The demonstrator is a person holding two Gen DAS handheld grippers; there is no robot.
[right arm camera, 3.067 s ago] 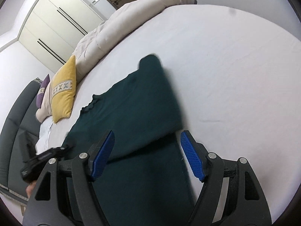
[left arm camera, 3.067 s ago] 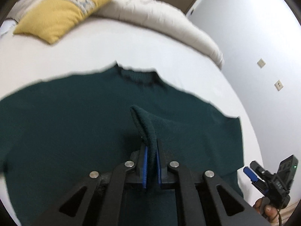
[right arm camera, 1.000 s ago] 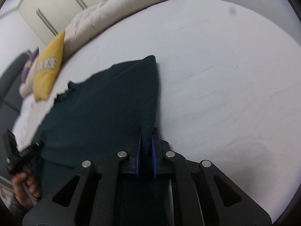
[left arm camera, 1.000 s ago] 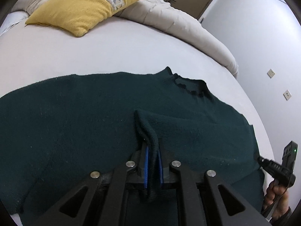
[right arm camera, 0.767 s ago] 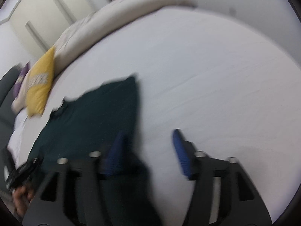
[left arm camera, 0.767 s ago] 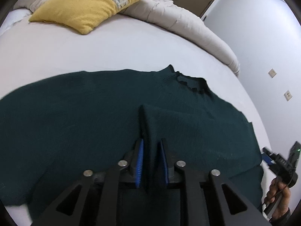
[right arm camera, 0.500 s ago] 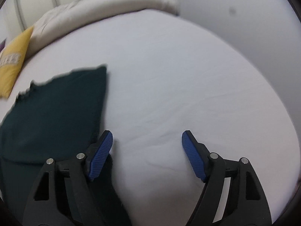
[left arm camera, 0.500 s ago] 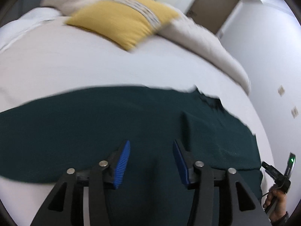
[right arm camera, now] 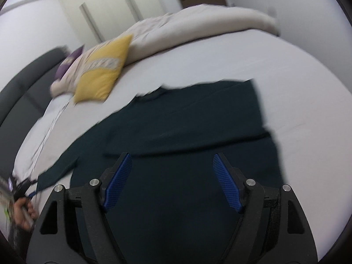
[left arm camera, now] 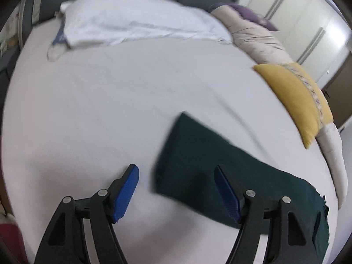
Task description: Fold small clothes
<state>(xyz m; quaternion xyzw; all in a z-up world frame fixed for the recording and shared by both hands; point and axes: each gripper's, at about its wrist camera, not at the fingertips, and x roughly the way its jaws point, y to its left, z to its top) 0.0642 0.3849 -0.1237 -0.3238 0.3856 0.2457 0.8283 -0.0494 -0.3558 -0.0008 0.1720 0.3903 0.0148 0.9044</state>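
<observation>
No brand, label or writing can be read in either view, and both are blurred; the dark green sweater [right arm camera: 189, 132] lies flat on the white bed sheet [left arm camera: 110, 110], one sleeve already folded across its body. The left gripper [left arm camera: 176, 189] has let go and its jaws are opening, nothing pinched between the blue pads; the end of the other sleeve [left arm camera: 198, 154] lies just ahead and slightly right of it, with bare sheet to its left and beyond. The right gripper [right arm camera: 171, 180] is spread wide and empty above the sweater's body; the folded sleeve's edge runs just ahead of its fingertips; the right hem edge meets open sheet on its right. A yellow cushion [right arm camera: 103, 72] lies far ahead-left.
</observation>
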